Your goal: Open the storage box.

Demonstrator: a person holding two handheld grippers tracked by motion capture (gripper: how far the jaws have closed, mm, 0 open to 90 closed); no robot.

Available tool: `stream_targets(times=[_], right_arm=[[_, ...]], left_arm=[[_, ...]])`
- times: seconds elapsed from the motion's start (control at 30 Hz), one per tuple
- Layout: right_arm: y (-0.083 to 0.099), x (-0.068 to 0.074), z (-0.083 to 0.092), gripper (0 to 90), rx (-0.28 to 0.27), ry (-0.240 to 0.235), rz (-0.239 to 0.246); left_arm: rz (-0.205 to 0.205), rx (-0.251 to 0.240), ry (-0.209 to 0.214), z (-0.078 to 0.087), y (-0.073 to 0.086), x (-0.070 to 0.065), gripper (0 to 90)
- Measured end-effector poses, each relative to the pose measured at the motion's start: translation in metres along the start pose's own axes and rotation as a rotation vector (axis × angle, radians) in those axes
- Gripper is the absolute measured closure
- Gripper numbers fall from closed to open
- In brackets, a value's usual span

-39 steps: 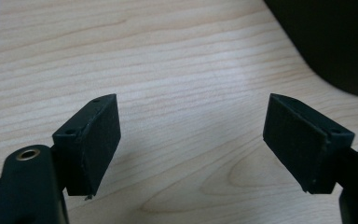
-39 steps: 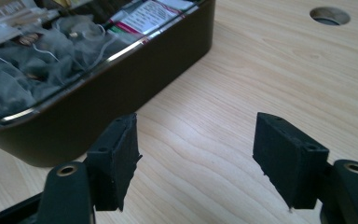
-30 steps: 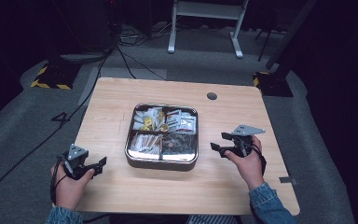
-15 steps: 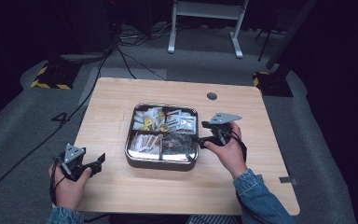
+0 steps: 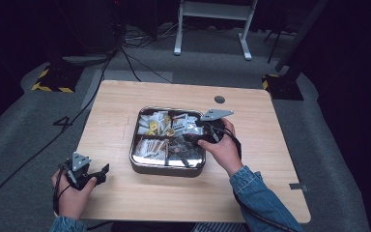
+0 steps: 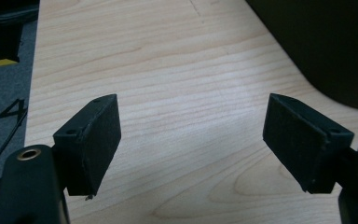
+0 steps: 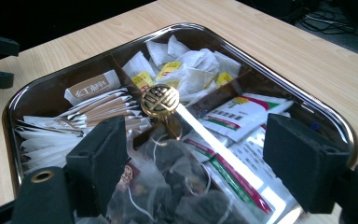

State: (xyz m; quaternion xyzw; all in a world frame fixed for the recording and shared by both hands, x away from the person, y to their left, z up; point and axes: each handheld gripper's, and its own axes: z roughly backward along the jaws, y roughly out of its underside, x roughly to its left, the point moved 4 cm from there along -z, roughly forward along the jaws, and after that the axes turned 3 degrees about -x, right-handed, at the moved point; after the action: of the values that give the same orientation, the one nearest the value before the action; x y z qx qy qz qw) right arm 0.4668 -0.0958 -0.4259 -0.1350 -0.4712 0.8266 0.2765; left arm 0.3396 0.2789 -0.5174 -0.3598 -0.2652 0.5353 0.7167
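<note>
My right hand-held gripper [image 5: 191,137] hangs over the metal tray [image 5: 140,166] at the middle of the table [image 5: 251,159], jaws spread wide with nothing between them; they have just been opening as I brought it in. In the right gripper view the jaws frame the dark mesh tea bags [image 7: 177,186] in the compartment nearest me, with the gold medallion knob [image 7: 160,99] of the divider standing just beyond them at twelve o'clock. I judge this to be the reach stage: I am lining up to pick one bag out of the tray, and nothing is gripped yet.

The next move, as I see it, calls for lowering the tips onto a single bag or its string, keeping clear of the divider and the tray's rim, then closing gently so the neighbours do not come up with it. The bags lie heaped and overlapping, so isolating one is the hard part.

My left hand-held gripper [image 5: 102,171] rests at about eight o'clock from the tray, well apart from it, jaws open and empty over bare wood.

The table is pale wood-grain laminate with a round cable grommet [image 5: 219,99] at one o'clock from the tray. Around it lie grey carpet [image 5: 24,125], trailing black cables [image 5: 121,50], yellow-and-black hazard tape [image 5: 53,81] and a white stand frame [image 5: 212,24] at twelve o'clock, in a dark room.
</note>
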Motion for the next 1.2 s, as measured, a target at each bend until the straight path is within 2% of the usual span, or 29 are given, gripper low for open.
stream_targets(times=[0.07, 0.1, 0.2, 0.27, 0.37, 0.53, 0.77, 0.8, 0.83, 0.87, 0.97, 1.03, 1.1, 1.2], right_arm=[[-0.001, 0.001, -0.006, 25.4, 0.014, -0.009, 0.012], [-0.001, 0.003, -0.012, 30.3, 0.047, -0.034, 0.056], [-0.003, 0.007, -0.020, 30.6, 0.051, -0.046, 0.078], [-0.004, 0.008, -0.023, 29.9, 0.053, -0.049, 0.076], [-0.007, 0.011, -0.036, 25.7, 0.052, -0.068, 0.046], [-0.011, 0.016, -0.049, 25.8, 0.055, -0.073, 0.043], [-0.006, 0.020, -0.073, 32.7, 0.093, -0.075, 0.052], [-0.006, 0.020, -0.073, 32.7, 0.093, -0.075, 0.052], [-0.005, 0.019, -0.076, 36.9, 0.095, -0.075, 0.049], [-0.005, 0.019, -0.076, 36.9, 0.095, -0.075, 0.049], [-0.001, 0.017, -0.079, 44.2, 0.105, -0.084, 0.051], [0.000, 0.017, -0.080, 45.4, 0.108, -0.086, 0.046], [0.000, 0.018, -0.081, 49.8, 0.106, -0.087, 0.065], [0.001, 0.021, -0.082, 51.5, 0.122, -0.079, 0.071]], left_arm=[[-0.011, 0.017, 0.000, -0.002, 0.001, 0.000, 19.5], [-0.016, 0.023, -0.001, -0.004, 0.002, 0.000, 19.5], [-0.018, 0.032, -0.001, -0.007, 0.003, 0.001, 19.3], [-0.018, 0.033, -0.001, -0.007, 0.003, 0.001, 19.2], [-0.018, 0.046, -0.006, -0.011, 0.005, 0.000, 19.2], [-0.022, 0.058, -0.004, -0.014, 0.007, -0.001, 19.1], [-0.030, 0.093, -0.006, -0.016, 0.008, -0.003, 19.0], [-0.030, 0.093, -0.006, -0.016, 0.008, -0.003, 19.1], [-0.025, 0.093, -0.009, -0.016, 0.008, -0.003, 19.2], [-0.025, 0.093, -0.009, -0.016, 0.008, -0.003, 19.3], [-0.012, 0.097, -0.012, -0.016, 0.008, -0.003, 19.4], [-0.001, 0.100, -0.010, -0.016, 0.008, -0.003, 19.4], [0.020, 0.105, -0.003, -0.016, 0.008, -0.002, 19.3], [0.021, 0.106, -0.002, -0.016, 0.008, -0.002, 19.2]])
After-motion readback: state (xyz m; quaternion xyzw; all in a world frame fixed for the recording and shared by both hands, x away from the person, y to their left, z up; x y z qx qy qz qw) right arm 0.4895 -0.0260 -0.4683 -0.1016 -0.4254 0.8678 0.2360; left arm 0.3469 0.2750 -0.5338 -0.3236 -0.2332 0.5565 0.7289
